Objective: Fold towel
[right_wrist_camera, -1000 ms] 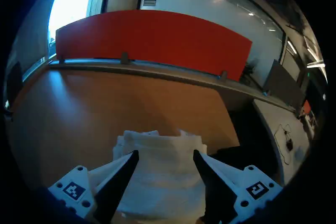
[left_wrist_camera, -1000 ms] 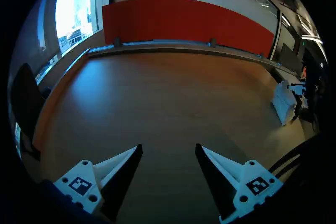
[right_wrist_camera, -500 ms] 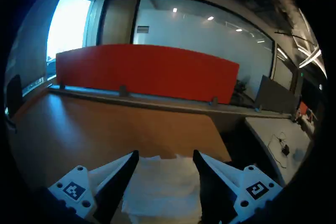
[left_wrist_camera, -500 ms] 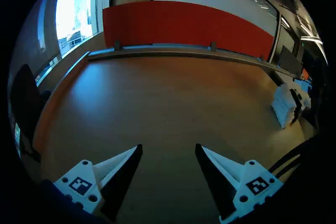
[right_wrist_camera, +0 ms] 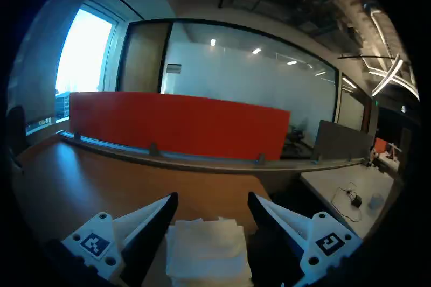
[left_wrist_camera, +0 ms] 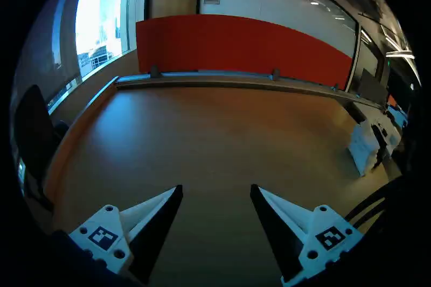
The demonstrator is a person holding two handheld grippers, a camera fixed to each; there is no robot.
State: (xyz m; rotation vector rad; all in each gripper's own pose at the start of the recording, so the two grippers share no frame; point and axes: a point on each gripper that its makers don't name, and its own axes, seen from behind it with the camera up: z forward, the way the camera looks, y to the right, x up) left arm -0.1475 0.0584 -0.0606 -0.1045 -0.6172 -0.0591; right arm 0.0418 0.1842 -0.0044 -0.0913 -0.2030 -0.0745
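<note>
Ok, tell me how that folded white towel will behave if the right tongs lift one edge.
The towel looks like soft stacked layers, so it would probably sag and unfold. It seems light for its bulk. Pushed on the smooth wooden table, it likely slides or bunches rather than rolls.

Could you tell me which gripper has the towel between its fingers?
The right gripper: the folded white towel lies between its open fingers, while the left gripper frames bare table.

Your white towel [right_wrist_camera: 207,249] is folded up into a thick squarish stack, layered edges showing, lying at the wooden surface [right_wrist_camera: 81,179] edge
</note>
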